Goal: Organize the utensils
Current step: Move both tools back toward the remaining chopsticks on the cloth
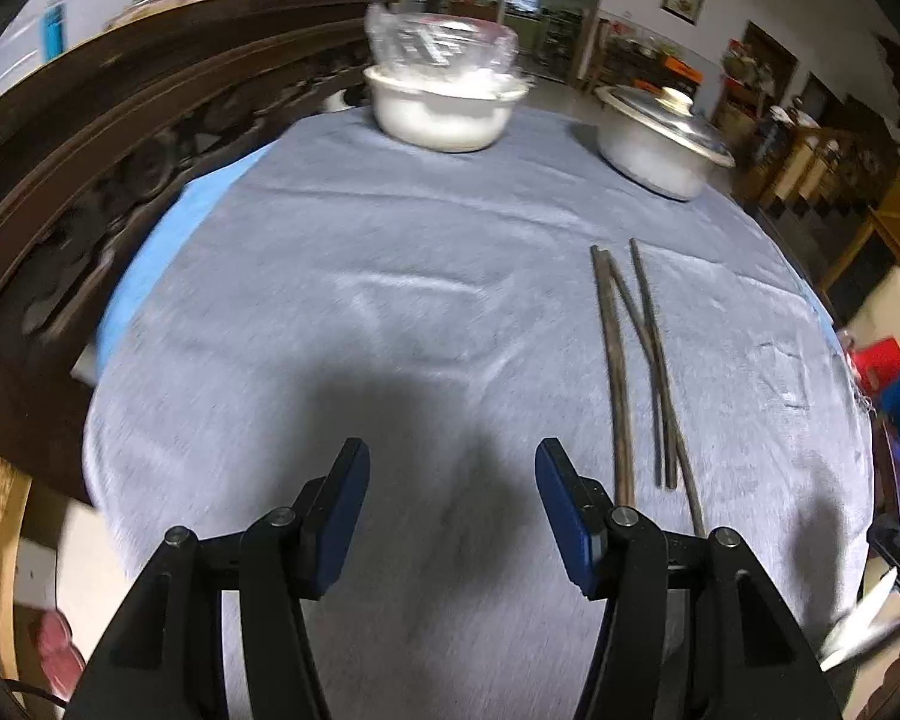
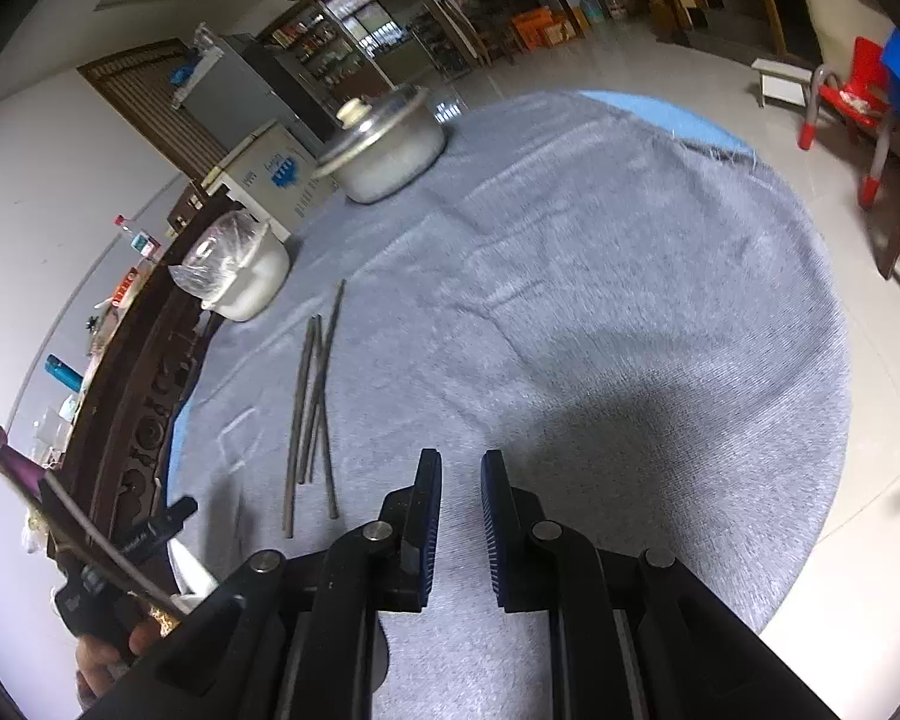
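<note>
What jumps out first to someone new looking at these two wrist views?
The dark chopsticks lying loosely crossed on the grey cloth, just right of the open left tongs. Behind them at the far edge stand a plastic-wrapped white bowl and a lidded metal pot. The right tongs hover empty, narrowly parted, right of the chopsticks.

My left wrist camera sits just behind the left gripper and looks forward along its fingers, low over the grey cloth, toward the far edge of the table, where the white bowl and the lidded pot stand. My right wrist camera rides behind the right gripper, higher and tilted, facing across the same cloth with the floor beyond. Both views share the chopsticks, right of centre in the left view, left of centre in the right, as well as the bowl and pot.
</note>
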Motion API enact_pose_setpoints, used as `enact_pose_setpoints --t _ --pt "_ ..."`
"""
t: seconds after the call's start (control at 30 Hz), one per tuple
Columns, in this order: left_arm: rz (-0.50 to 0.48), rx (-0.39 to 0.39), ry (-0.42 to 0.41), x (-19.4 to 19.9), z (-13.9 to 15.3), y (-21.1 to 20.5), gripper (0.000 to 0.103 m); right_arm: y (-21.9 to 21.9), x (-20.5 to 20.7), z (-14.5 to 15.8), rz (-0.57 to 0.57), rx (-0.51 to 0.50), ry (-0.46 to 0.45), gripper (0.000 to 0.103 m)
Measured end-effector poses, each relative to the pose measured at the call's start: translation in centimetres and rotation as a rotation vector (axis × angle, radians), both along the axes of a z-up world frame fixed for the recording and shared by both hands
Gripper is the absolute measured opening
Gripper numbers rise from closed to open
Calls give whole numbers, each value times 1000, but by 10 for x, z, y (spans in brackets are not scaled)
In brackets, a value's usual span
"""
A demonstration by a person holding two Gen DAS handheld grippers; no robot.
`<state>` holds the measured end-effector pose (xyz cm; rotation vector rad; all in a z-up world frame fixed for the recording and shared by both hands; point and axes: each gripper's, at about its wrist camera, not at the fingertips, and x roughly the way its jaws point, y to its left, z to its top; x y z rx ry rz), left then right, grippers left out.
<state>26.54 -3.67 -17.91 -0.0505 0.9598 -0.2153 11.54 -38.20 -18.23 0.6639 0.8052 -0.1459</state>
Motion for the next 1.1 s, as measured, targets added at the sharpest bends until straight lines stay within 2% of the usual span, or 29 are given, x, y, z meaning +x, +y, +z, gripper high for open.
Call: enact_pose_setpoints --t 0.33,0.63,0.83,1.1 --pt "-162 21 -22 65 -6 -55 58 -11 23 -11 4 -2 31 15" --pt "-278 112 27 116 -27 -98 58 -19 43 -14 9 -13 37 15" --pt "-329 172 42 128 -38 -117 58 -26 55 -19 6 -6 48 15" --pt "-333 129 82 146 -41 -121 60 -32 66 -26 8 1 55 15"
